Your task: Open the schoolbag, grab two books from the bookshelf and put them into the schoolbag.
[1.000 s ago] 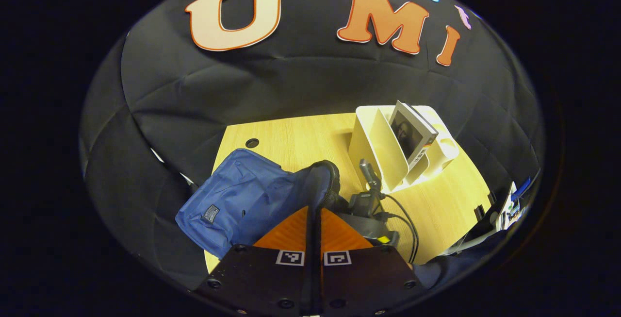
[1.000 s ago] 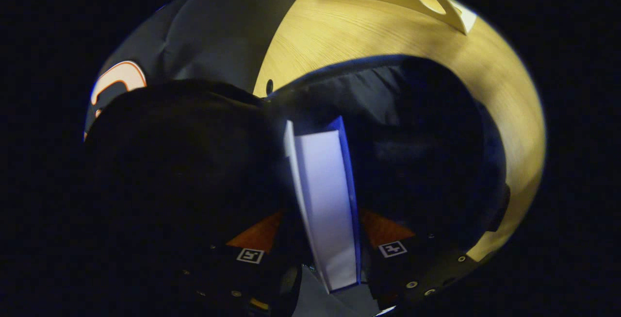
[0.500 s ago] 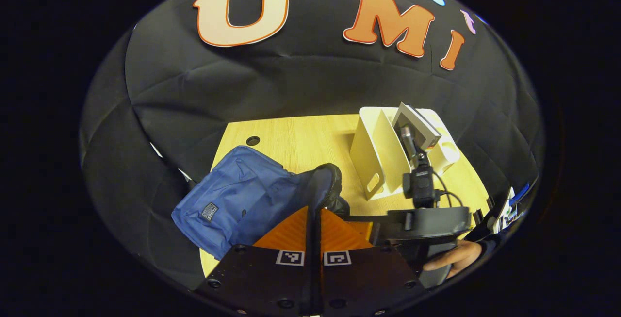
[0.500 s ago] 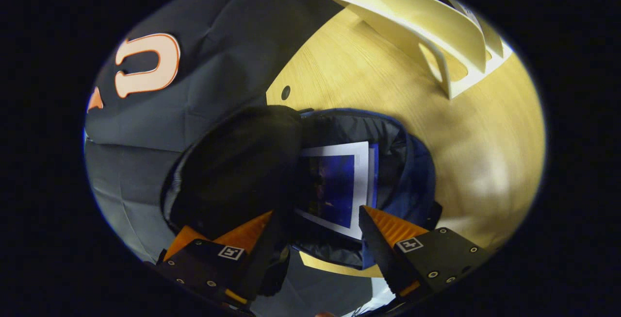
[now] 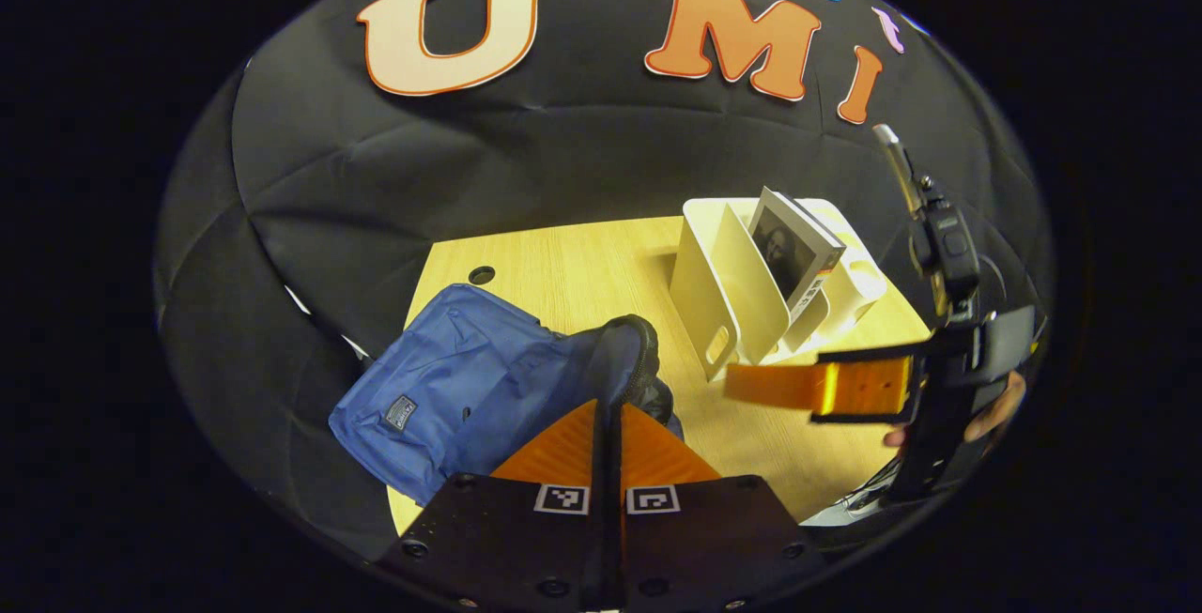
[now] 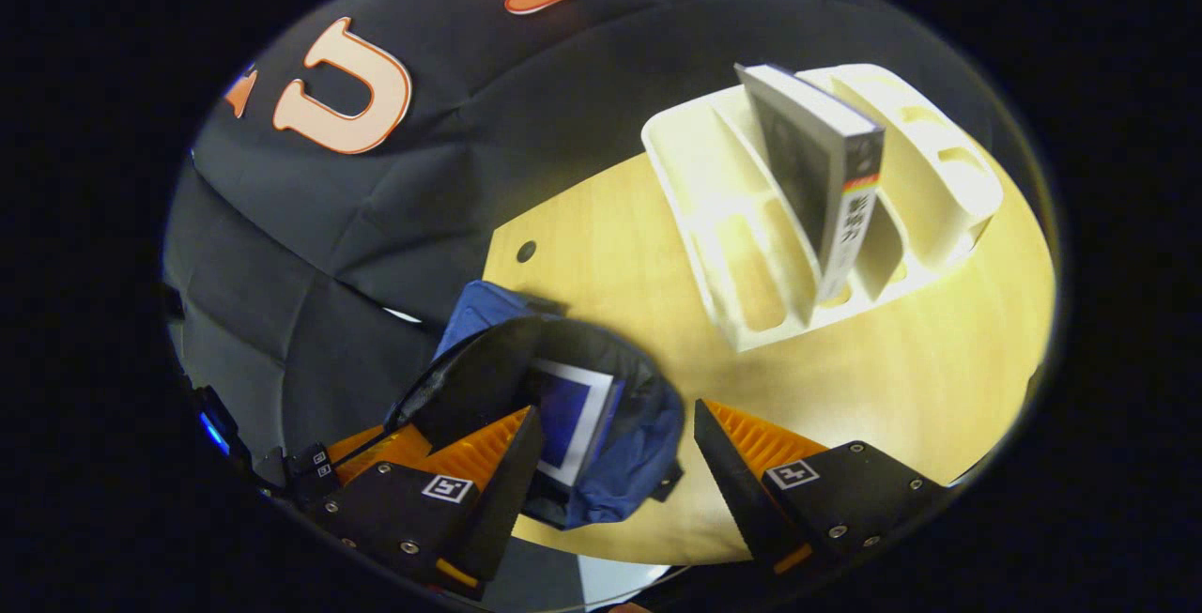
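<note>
My right gripper (image 6: 610, 444) is spread, empty; my left gripper (image 5: 608, 425) pinches the bag (image 5: 470, 378) flap. If it slips, the mouth closes before the shelf (image 6: 751, 219) book (image 6: 826, 191) arrives.

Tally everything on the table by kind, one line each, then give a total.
Books: 2, one standing in the white bookshelf, one inside the schoolbag
Schoolbags: 1, blue, open
Bookshelves: 1
Total: 4
</note>
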